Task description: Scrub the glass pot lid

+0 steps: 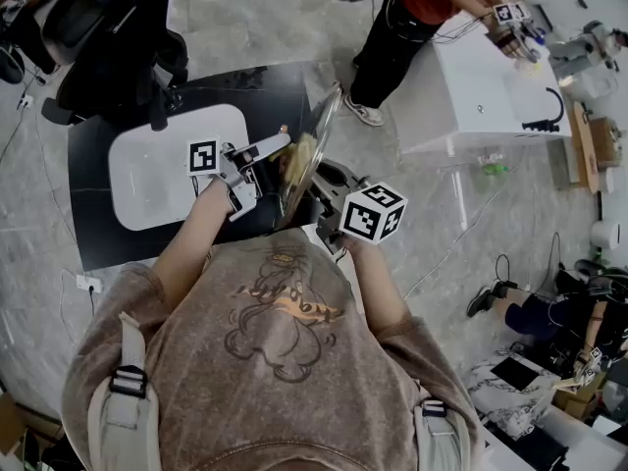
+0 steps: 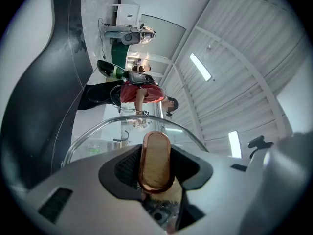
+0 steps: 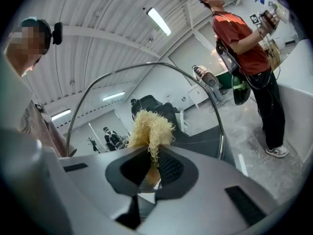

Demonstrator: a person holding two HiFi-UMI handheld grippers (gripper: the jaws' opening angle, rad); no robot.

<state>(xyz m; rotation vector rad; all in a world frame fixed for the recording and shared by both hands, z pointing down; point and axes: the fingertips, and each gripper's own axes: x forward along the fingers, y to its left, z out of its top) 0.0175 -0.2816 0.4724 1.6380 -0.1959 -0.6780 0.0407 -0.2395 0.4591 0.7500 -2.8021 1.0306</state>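
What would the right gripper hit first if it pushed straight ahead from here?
The lid, on its glass. The right gripper is shut on the scrubber, whose tuft points at the pane inside the rim. It looks to be at or very near the glass, though contact is hard to judge.

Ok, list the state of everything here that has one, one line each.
glass pot lid: lifted off the table, held on edge, tilted.
lid knob: clamped between the left gripper's jaws.
left gripper: shut on the lid knob.
scrubber: pinched at its base, frayed fibres up against the lid, as far as can be told.
right gripper: shut on the scrubber.
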